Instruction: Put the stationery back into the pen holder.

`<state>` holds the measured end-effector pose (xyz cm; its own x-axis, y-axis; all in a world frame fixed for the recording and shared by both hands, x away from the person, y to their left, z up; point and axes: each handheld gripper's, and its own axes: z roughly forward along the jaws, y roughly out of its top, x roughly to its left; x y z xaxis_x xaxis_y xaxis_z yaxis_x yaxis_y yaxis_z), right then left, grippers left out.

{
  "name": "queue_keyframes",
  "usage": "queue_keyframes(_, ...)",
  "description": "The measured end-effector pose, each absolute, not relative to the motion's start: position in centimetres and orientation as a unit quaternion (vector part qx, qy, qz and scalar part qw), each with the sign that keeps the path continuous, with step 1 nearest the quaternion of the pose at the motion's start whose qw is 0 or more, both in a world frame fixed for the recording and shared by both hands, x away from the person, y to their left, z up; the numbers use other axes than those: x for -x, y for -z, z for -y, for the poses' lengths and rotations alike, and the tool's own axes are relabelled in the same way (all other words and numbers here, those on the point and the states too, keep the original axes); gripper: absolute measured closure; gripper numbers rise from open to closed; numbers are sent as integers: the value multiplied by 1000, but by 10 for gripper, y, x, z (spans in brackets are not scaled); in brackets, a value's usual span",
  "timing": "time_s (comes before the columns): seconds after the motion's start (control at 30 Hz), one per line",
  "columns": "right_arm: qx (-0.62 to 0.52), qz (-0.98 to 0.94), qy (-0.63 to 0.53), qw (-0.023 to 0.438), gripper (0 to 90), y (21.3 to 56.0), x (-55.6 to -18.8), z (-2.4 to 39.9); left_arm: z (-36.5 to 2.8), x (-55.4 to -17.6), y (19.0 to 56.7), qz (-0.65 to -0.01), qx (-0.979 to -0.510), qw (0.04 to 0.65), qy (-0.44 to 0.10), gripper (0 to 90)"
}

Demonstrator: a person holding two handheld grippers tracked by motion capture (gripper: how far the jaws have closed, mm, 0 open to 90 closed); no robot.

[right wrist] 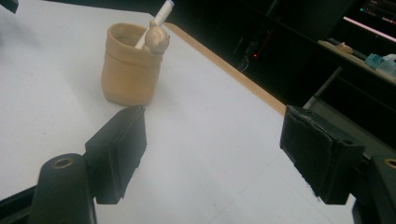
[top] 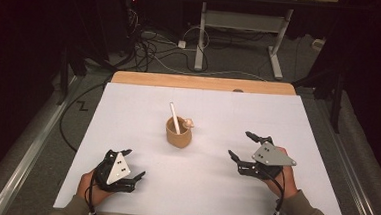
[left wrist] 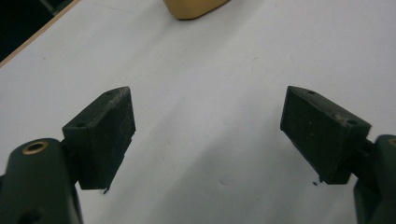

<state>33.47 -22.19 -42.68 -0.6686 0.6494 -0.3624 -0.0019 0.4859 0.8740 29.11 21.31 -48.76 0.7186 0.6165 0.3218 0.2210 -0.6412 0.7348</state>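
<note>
Between both gaping claws stands a cup (top: 179, 133).

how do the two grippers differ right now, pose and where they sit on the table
The left gripper sits low at the near-left of the white table, its grey plate small and steeply tilted. The right gripper sits farther up on the right, its plate broader and flatter. The tan cup stands between them, a little nearer the right gripper. Both are open and hold nothing.
</note>
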Motion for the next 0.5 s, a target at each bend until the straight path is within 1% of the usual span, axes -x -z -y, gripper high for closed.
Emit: queue_keyframes(0.5,-224,-790,-444,359,231,438,-323,248,-212,-291,488,-243,-861,346,-284,172)
